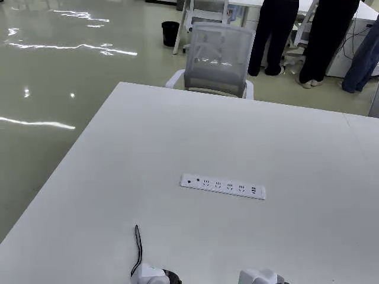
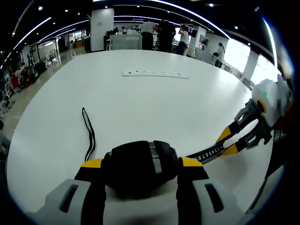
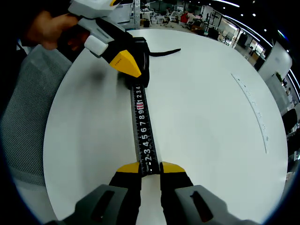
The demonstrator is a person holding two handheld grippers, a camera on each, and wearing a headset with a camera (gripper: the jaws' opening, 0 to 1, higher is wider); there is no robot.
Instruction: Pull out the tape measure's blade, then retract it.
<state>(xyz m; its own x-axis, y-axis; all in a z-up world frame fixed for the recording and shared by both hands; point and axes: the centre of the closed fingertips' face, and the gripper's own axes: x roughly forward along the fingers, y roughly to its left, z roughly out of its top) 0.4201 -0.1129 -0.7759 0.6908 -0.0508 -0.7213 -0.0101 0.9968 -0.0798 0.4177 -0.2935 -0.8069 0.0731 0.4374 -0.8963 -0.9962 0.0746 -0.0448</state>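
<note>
While the left gripper [image 2: 141, 164] clamps the black tape measure [image 2: 136, 152] between its yellow-tipped jaws, the right gripper [image 3: 150, 168] pinches the free end of the blade [image 3: 142, 117]. A short length of blade, numerals facing up, runs straight between the two grippers, low over the bench [image 1: 177, 136]. The case sits close to the bench's near edge, and its black wrist strap [image 1: 138, 245] trails across the surface toward the centre. A white power strip [image 1: 222, 186] lies flat mid-bench, well apart from the tool. The bench top is plain white. A grey mesh chair [image 1: 217, 59] stands at the far edge. Beyond it, the glossy floor [image 1: 53, 77] reflects ceiling lights, with a black bin [image 1: 170, 32] and standing people [image 1: 275, 35] further back.
</note>
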